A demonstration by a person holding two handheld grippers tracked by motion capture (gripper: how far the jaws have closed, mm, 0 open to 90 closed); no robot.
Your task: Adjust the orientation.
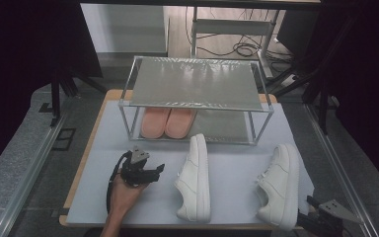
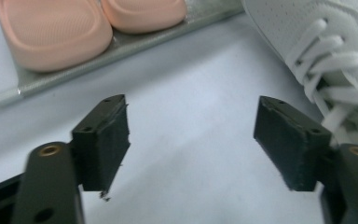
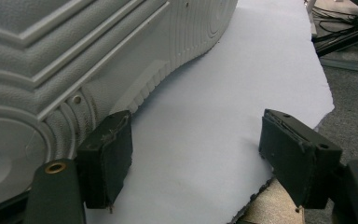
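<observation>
Pale mat (image 1: 227,163) on table, rack (image 1: 192,81) at twelve o'clock with pink slippers (image 1: 168,122) below. Left gripper (image 1: 159,169), jaws wide and empty, beside left sneaker (image 1: 195,180), probably just released. Right sneaker (image 1: 279,185) tipped on its side, right gripper (image 1: 310,201) wide, empty, at five o'clock.

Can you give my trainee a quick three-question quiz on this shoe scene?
1. True or false: the pink slippers sit on the rack's lower shelf.
2. How many white sneakers lie on their sides on the table?
3. Which shoe is nearest the left tongs: A, pink slippers; B, middle white sneaker; C, right white sneaker?

Key: 1 true. 2 two. 3 B; the left tongs stand open with nothing between them.
</observation>
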